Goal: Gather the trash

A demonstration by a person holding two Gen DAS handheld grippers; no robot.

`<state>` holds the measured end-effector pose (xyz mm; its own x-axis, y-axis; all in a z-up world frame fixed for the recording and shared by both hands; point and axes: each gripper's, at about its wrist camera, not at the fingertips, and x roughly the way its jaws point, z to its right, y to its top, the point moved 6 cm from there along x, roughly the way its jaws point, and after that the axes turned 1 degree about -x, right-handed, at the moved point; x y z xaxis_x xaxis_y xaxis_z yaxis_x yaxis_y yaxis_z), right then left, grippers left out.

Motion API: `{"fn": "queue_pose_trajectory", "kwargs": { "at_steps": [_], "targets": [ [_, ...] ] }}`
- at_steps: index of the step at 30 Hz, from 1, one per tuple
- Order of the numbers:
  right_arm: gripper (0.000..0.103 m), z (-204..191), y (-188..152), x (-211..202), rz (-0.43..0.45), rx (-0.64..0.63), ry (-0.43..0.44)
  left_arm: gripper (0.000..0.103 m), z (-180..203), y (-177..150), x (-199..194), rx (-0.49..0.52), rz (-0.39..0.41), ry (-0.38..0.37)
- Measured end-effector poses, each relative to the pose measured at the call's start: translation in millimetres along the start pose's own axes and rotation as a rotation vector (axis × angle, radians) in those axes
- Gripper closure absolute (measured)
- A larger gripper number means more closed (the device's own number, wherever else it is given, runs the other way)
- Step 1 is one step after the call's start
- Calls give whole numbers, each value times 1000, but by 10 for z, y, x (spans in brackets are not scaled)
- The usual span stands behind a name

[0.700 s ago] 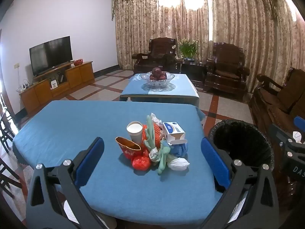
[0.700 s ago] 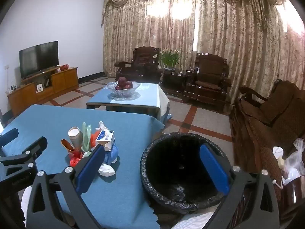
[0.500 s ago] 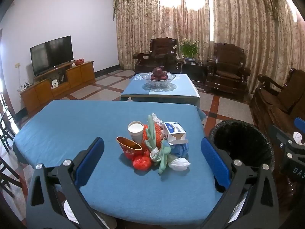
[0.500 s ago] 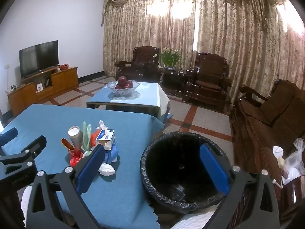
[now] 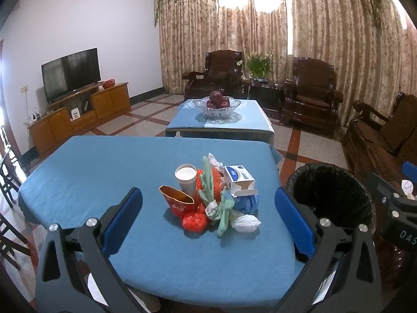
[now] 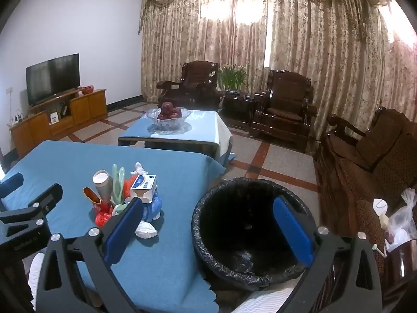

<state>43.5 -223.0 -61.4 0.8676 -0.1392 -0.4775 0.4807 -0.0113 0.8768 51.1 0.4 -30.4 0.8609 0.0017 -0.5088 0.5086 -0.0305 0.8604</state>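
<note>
Patterned curtains (image 5: 325,39) glow with daylight on the far wall; dark wooden armchairs (image 5: 310,96) below, television (image 5: 70,71) left, tiled floor (image 5: 146,112).

You see matt blue cloth on the table (image 5: 104,172), and at three o'clock a bin (image 6: 250,234) lined with crinkly, glossy black plastic

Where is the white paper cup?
In the left wrist view the white paper cup stands upright at the left back of the trash pile on the blue table, just behind the red packet and beside the orange net.
</note>
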Motion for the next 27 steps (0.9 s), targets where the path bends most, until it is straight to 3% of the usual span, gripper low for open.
{"fn": "queue_pose_trajectory", "kwargs": {
  "at_steps": [27],
  "targets": [
    [6,-10,-63,89,-5,-2,-2,5,0,0,8,1,-3,1]
  ]
}}
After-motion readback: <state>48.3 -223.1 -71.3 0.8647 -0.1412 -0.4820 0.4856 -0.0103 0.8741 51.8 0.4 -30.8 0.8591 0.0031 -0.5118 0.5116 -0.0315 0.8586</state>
